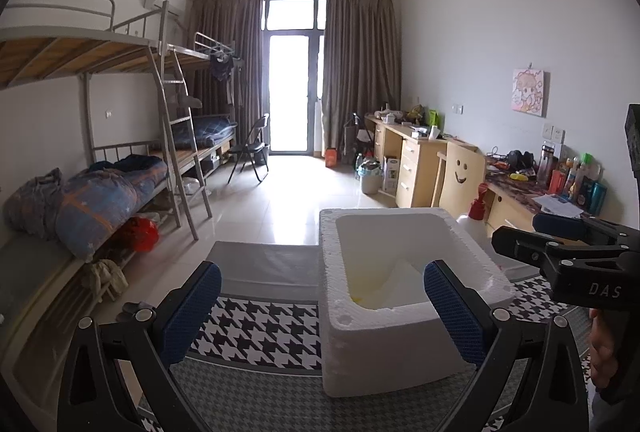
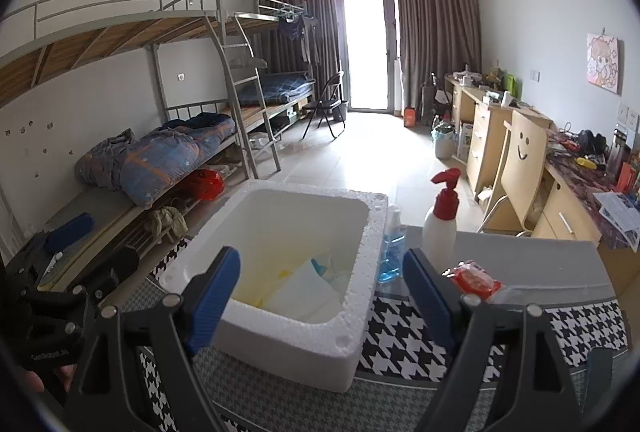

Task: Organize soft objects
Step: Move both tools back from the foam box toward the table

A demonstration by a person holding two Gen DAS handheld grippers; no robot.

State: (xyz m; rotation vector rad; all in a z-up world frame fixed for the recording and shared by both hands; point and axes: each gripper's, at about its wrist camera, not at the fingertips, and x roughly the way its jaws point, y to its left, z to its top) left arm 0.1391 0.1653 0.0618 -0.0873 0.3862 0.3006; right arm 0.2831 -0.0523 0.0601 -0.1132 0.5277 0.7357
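A white foam box point(image 1: 400, 316) stands on a table with a houndstooth cloth point(image 1: 260, 328); it also shows in the right wrist view point(image 2: 304, 332). Pale soft packets point(image 2: 308, 284) lie inside it. A red soft packet point(image 2: 476, 278) lies on the table right of the box, next to a clear wrapped item point(image 2: 556, 290). My left gripper point(image 1: 320, 312) is open and empty in front of the box. My right gripper point(image 2: 322, 296) is open and empty above the box's near rim. The right gripper also shows at the right edge of the left wrist view point(image 1: 560, 248).
A white pump bottle with red top point(image 2: 442, 220) and a blue bottle point(image 2: 390, 248) stand behind the box. Bunk beds point(image 1: 100, 136) with a blue quilt line the left wall. Desks point(image 1: 416, 160) and a wooden chair point(image 2: 520, 160) line the right wall.
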